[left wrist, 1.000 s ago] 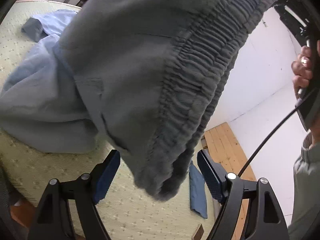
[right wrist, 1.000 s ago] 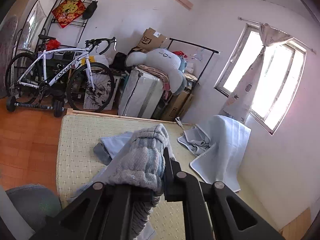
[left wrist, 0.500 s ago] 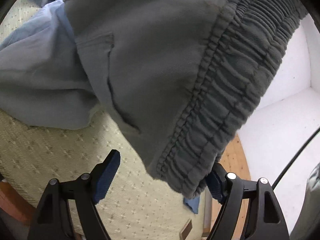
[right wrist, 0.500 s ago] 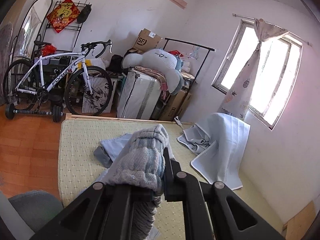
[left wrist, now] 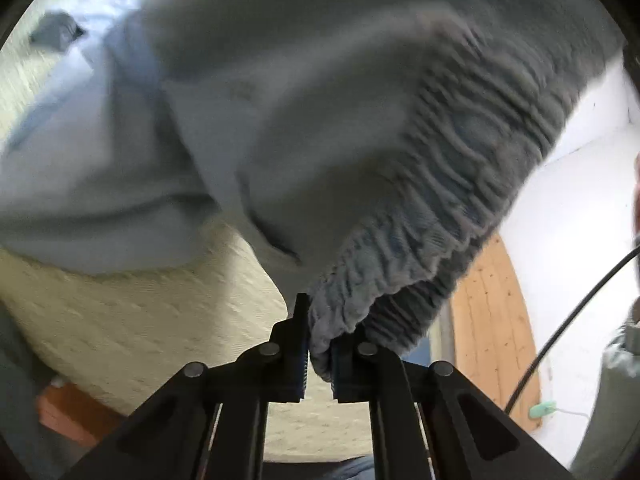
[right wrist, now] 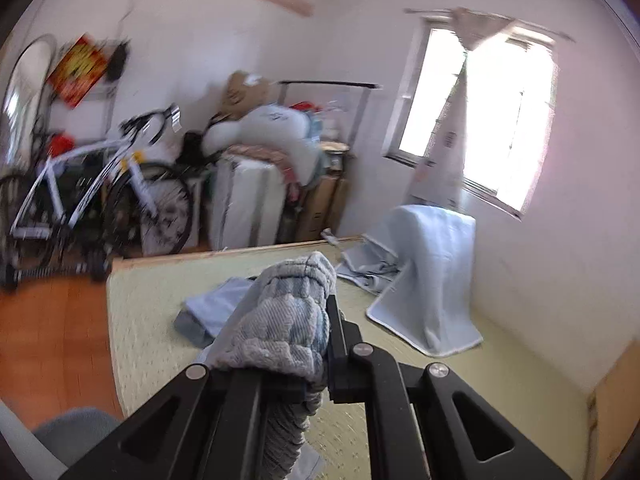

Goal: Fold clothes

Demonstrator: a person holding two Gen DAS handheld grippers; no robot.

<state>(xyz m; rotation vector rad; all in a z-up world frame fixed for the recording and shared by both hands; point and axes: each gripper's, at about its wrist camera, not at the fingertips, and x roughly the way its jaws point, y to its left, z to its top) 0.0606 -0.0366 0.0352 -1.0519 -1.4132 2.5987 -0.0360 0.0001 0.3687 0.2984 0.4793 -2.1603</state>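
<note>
The left gripper (left wrist: 320,354) is clamped on the gathered elastic waistband (left wrist: 460,208) of a pair of grey-blue sweatpants (left wrist: 320,100), a bunched fold of the band pinched between its two black fingers. From that grip the waistband runs up and to the right, and the body of the garment fills most of the left wrist view, hanging above the pale yellow-green mattress (left wrist: 160,320). The rest of the pants drapes away to the left and rests on the mattress, with a leg cuff (left wrist: 56,34) lying toward its far left corner. The right gripper (right wrist: 320,344) is likewise closed on the waistband, a thick ribbed wad of it bulging up over the left finger while more fabric hangs below the jaws. Beyond it, in the right wrist view, a leg of the pants lies flat near the middle of the mattress. A light blue blanket (right wrist: 432,272) sits at the far right corner, partly draped against the wall under a window (right wrist: 480,120). Past the far edge of the mattress stand a white bicycle (right wrist: 100,184) and a heap of stored things. Both views are blurred.
</note>
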